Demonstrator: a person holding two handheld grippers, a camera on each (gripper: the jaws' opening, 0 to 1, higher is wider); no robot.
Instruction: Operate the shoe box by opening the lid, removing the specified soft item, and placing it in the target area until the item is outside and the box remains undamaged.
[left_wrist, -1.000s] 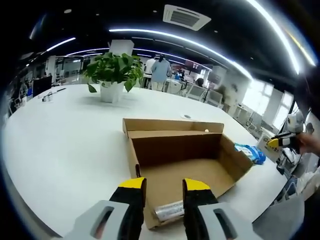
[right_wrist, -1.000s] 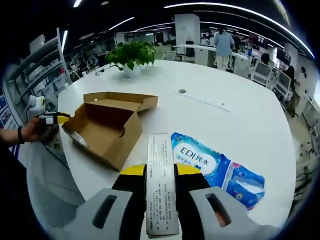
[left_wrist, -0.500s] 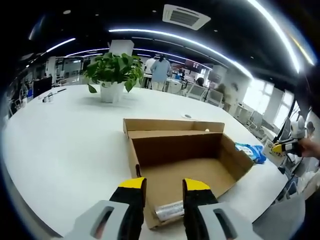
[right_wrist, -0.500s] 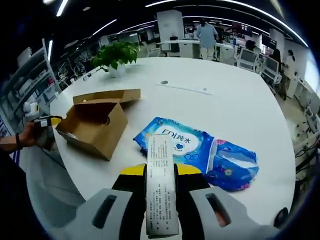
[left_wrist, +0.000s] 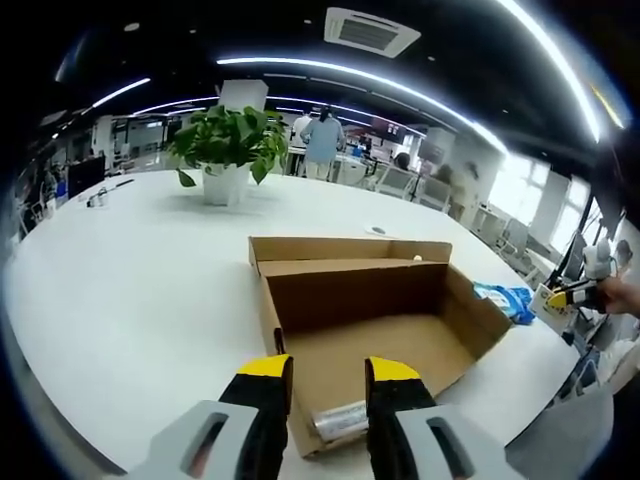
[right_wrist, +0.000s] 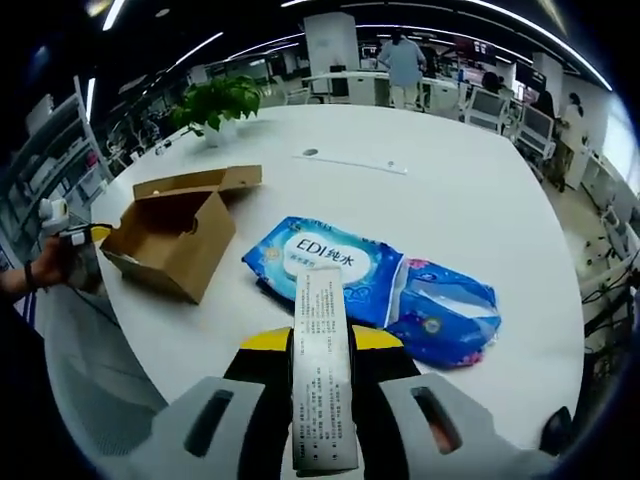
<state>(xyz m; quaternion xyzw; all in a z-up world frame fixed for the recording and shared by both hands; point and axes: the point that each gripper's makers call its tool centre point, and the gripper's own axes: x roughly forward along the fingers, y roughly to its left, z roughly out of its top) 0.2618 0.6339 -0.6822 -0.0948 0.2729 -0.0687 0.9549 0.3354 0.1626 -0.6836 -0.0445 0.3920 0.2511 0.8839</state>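
Note:
The brown shoe box (left_wrist: 375, 320) lies open on the white table, its lid (left_wrist: 345, 250) folded back flat. A silvery wrapped roll (left_wrist: 338, 422) rests inside at the near end. My left gripper (left_wrist: 330, 368) hovers over that near edge, open, nothing between its jaws. My right gripper (right_wrist: 320, 340) is shut on a long white printed carton (right_wrist: 322, 380). Just beyond it a soft blue wipes pack (right_wrist: 325, 262) lies on the table, with a second blue pack (right_wrist: 445, 310) against its right side. The shoe box (right_wrist: 170, 235) sits further left in the right gripper view.
A potted plant (left_wrist: 228, 150) stands at the table's far side, also the plant (right_wrist: 215, 100) in the right gripper view. A hand holds the left gripper (right_wrist: 75, 238) at the table's edge. The right gripper (left_wrist: 570, 296) shows beyond the blue pack (left_wrist: 505, 298). People stand at desks behind.
The right gripper's camera has swung toward the blue packs, so the shoe box sits further left and smaller. The white carton stays clamped. The left gripper has held still.

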